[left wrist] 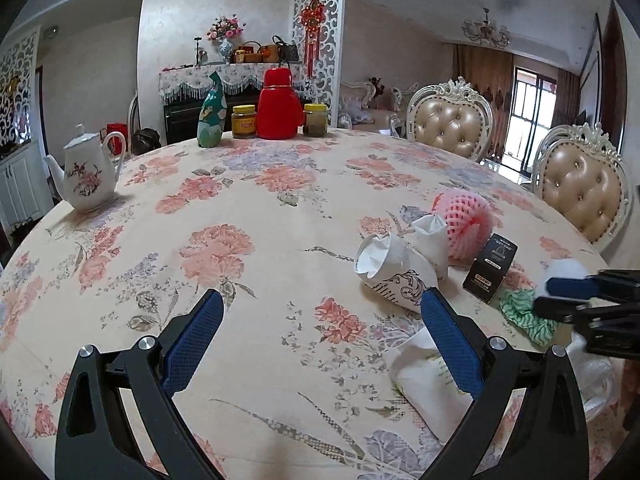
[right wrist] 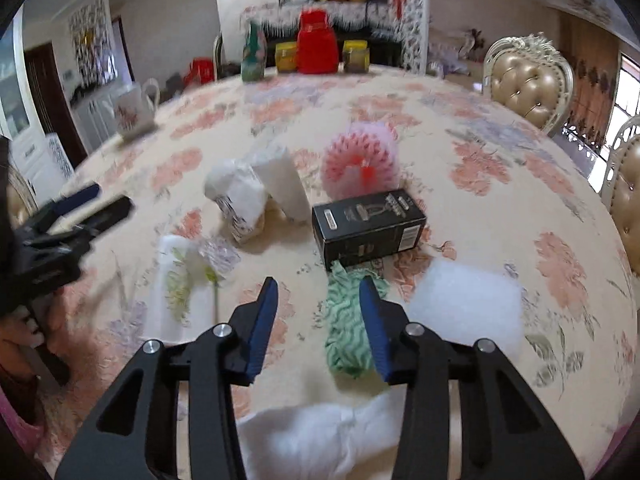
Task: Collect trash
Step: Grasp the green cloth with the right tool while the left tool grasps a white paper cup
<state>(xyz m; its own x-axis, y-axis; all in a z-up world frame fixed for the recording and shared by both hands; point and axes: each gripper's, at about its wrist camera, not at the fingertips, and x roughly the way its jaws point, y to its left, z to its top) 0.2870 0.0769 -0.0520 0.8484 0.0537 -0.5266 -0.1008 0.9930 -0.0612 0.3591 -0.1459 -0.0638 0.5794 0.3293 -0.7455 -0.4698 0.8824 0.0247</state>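
Note:
Trash lies on the flowered tablecloth: two crushed paper cups (left wrist: 396,268) (right wrist: 240,196), a pink foam net (left wrist: 464,224) (right wrist: 360,164), a black box (left wrist: 490,266) (right wrist: 368,226), a green wavy wrapper (left wrist: 524,312) (right wrist: 344,328), a white foam pad (right wrist: 468,304) and a white printed packet (left wrist: 428,384) (right wrist: 180,292). My left gripper (left wrist: 322,300) (right wrist: 104,200) is wide open over bare cloth, the packet under its right finger. My right gripper (right wrist: 319,286) (left wrist: 548,296) hovers open over the wrapper's left edge, gripping nothing. The right wrist view is blurred.
A white teapot (left wrist: 86,176) stands at the left edge. At the far side are a red thermos (left wrist: 278,106), two jars and a green bottle (left wrist: 212,114). Padded chairs (left wrist: 450,120) line the right side. White crumpled plastic (right wrist: 320,436) lies at the near edge.

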